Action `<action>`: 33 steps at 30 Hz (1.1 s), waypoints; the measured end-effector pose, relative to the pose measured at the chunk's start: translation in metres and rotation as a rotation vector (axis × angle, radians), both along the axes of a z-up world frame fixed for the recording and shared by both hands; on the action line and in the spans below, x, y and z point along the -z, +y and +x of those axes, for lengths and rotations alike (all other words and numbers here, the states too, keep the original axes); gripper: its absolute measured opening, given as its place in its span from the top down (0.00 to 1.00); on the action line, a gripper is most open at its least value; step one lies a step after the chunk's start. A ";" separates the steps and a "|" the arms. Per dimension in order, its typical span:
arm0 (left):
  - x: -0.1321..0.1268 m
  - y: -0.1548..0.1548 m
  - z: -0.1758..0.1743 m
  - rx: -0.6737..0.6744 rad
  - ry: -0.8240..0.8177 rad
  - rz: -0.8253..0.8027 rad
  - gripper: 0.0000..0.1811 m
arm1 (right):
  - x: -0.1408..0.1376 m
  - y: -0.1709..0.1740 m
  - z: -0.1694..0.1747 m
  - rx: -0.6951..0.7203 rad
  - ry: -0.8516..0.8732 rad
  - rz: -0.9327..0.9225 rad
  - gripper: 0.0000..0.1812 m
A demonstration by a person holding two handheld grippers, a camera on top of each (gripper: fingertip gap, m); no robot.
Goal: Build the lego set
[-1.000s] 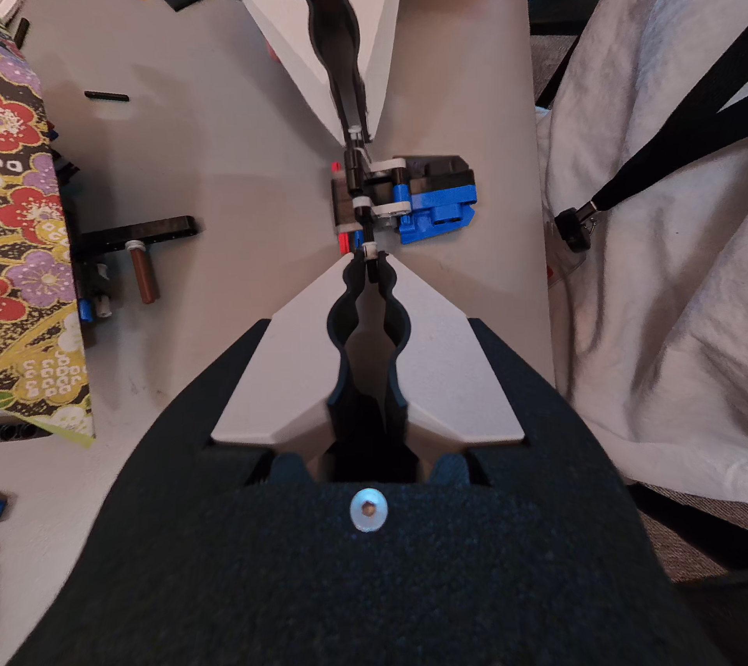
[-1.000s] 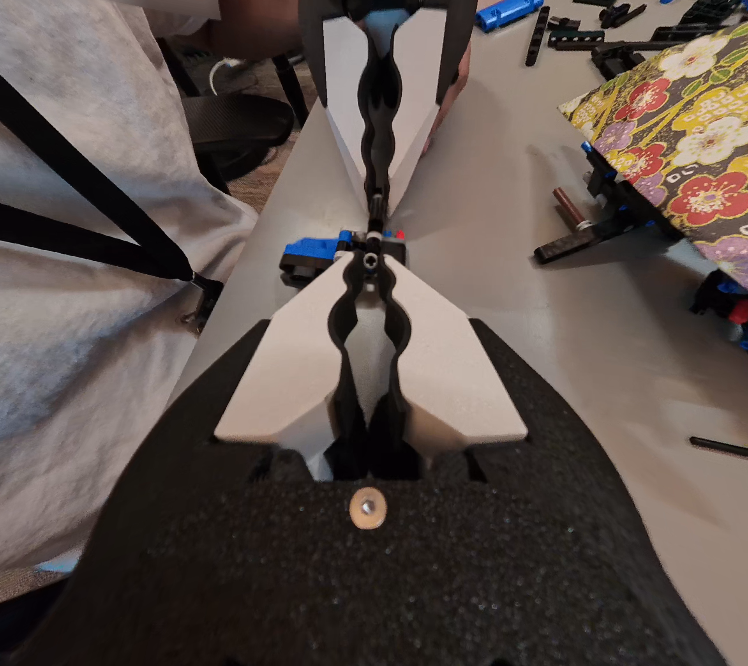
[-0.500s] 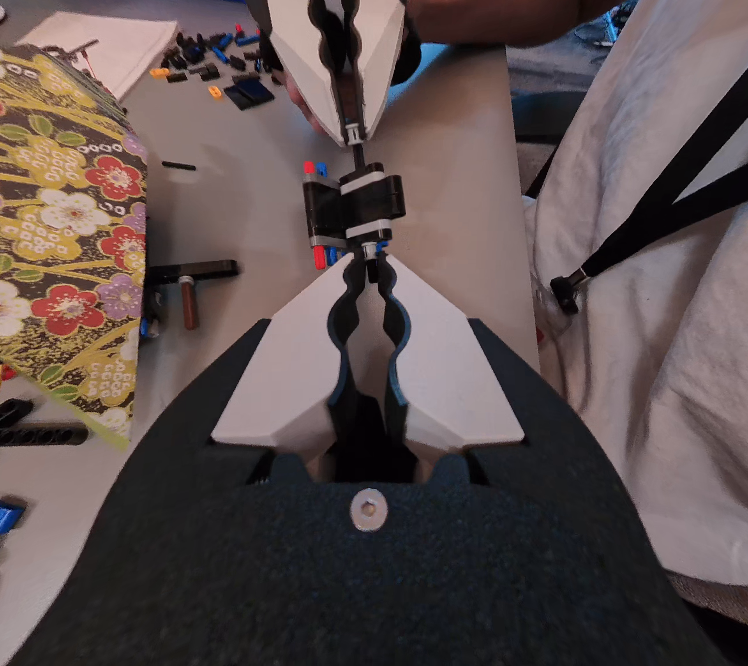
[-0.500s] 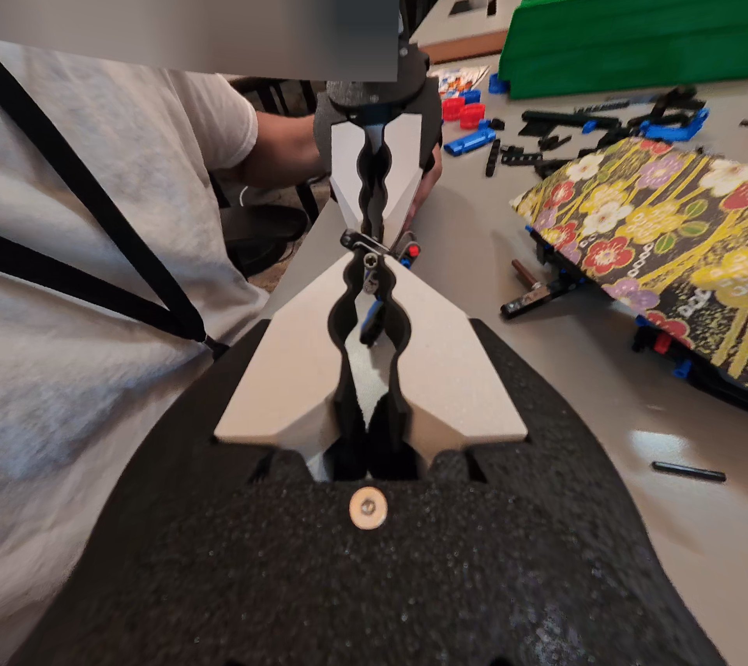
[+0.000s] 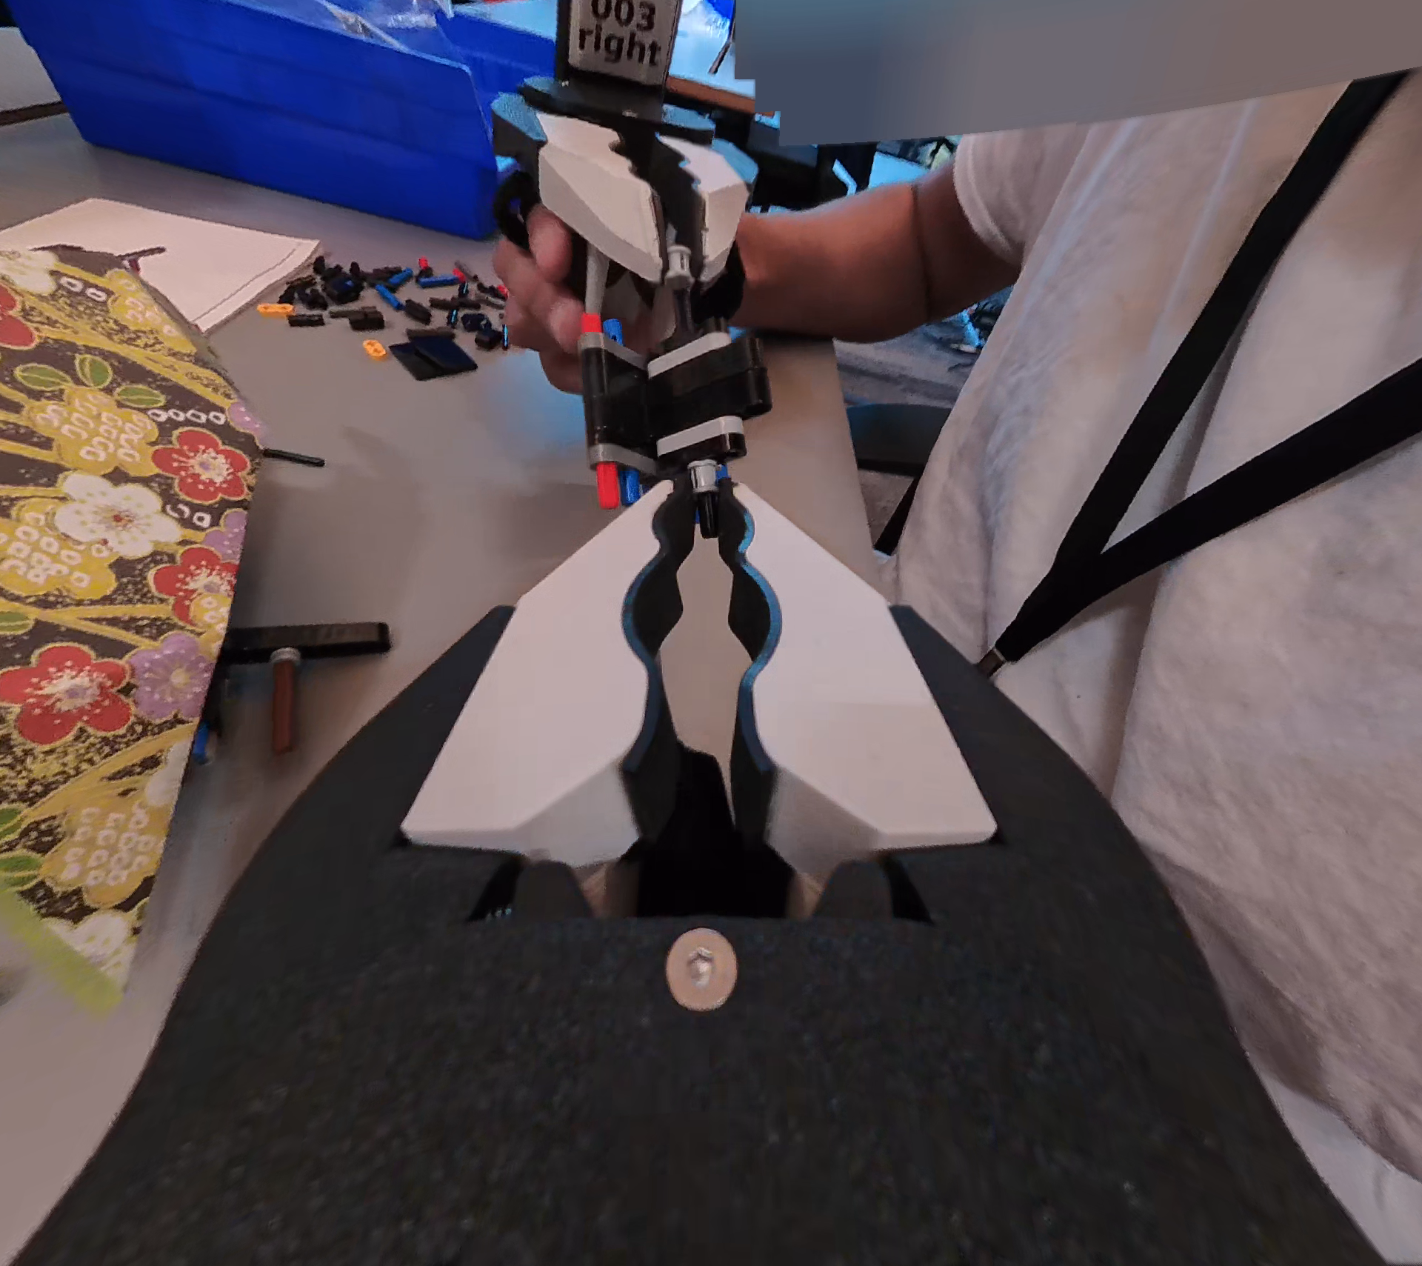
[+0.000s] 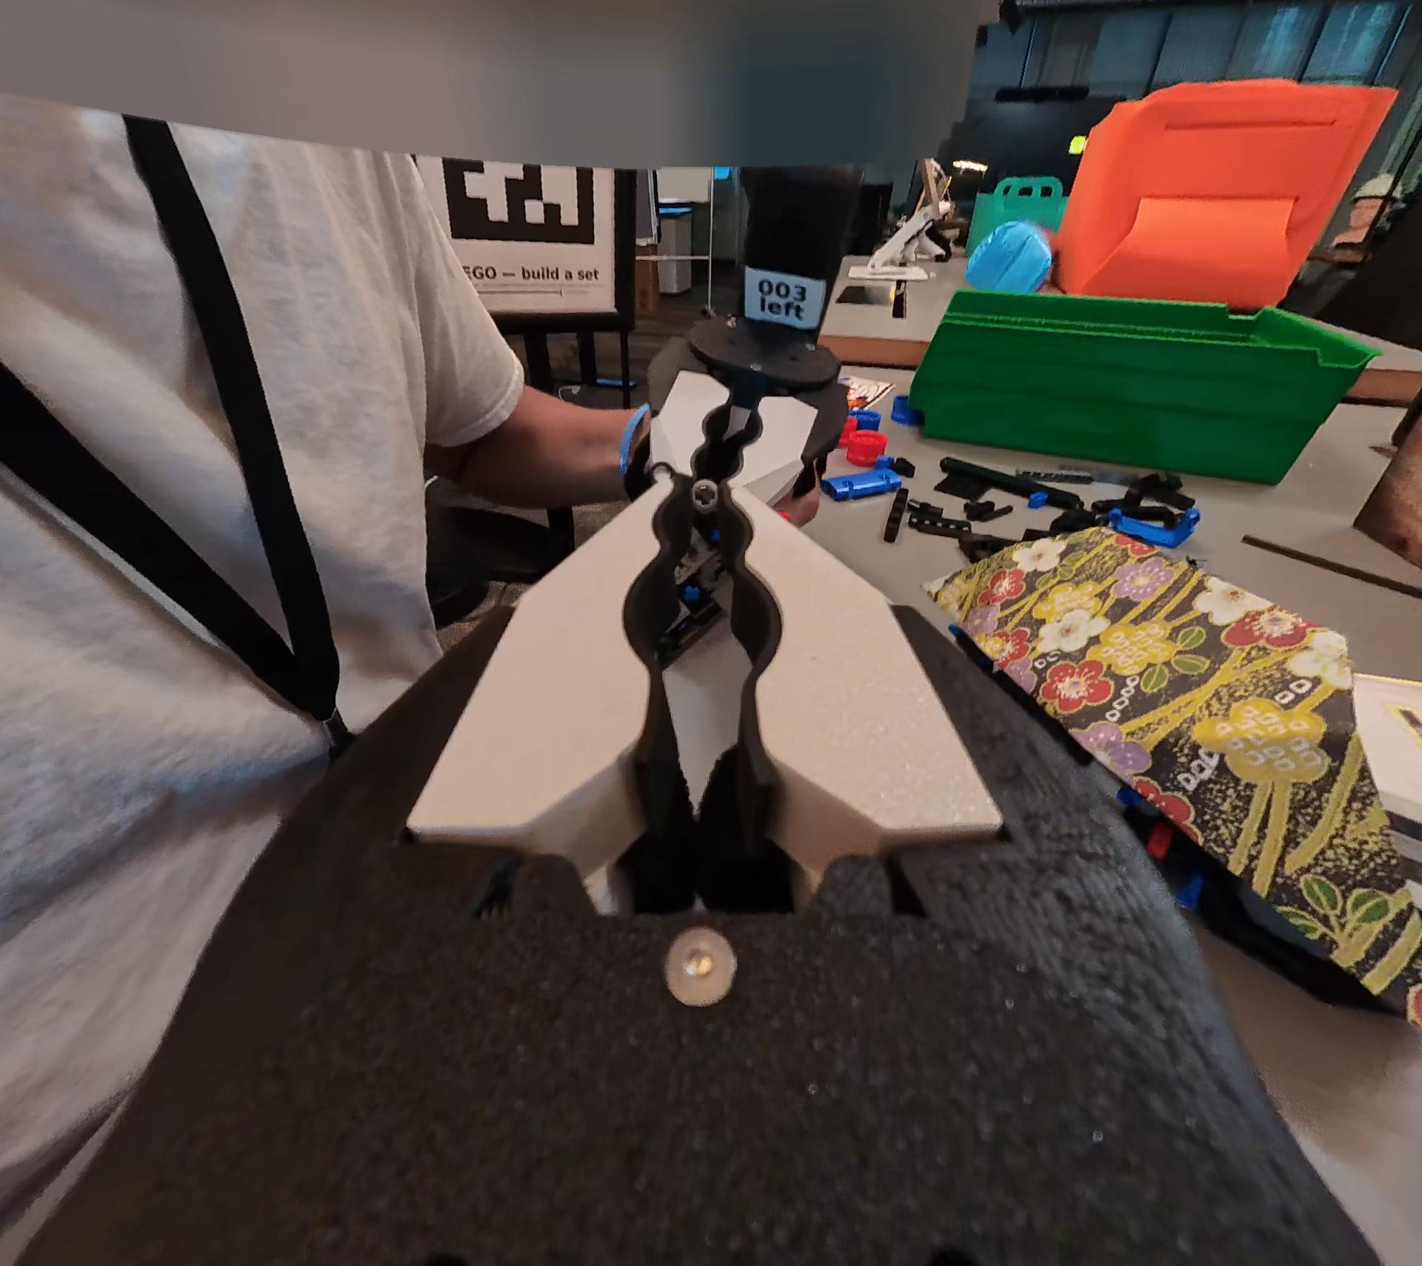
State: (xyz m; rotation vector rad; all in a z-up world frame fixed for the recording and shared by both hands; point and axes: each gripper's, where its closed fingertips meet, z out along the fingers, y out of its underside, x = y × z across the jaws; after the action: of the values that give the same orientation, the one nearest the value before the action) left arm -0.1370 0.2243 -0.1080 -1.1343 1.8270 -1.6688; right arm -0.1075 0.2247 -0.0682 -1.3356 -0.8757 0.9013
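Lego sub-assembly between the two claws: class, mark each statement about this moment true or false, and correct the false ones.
1. The black lego sub-assembly is held in the air between both claws. True.
2. The left claw is wide open and grips nothing. False: it is shut on the axle end below the sub-assembly.
3. The right claw pinches the axle's upper end. True.
4. A green bin stands on the table in the right wrist view. True.
5. The floral patterned cloth drapes over the sub-assembly. False: it lies apart, over other parts.
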 end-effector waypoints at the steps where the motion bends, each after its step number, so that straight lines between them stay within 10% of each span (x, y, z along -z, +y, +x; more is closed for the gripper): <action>1: -0.004 0.000 0.000 0.002 -0.013 -0.025 0.98 | -0.003 0.000 0.000 -0.001 0.015 0.003 0.97; 33: -0.009 0.001 -0.005 0.022 -0.023 -0.075 0.98 | -0.003 -0.003 -0.004 -0.022 -0.085 0.024 0.97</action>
State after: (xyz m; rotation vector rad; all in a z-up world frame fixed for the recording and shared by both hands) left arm -0.1417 0.2255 -0.0987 -1.1252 1.7823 -1.7694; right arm -0.1111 0.2220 -0.0657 -1.3536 -0.9653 0.8530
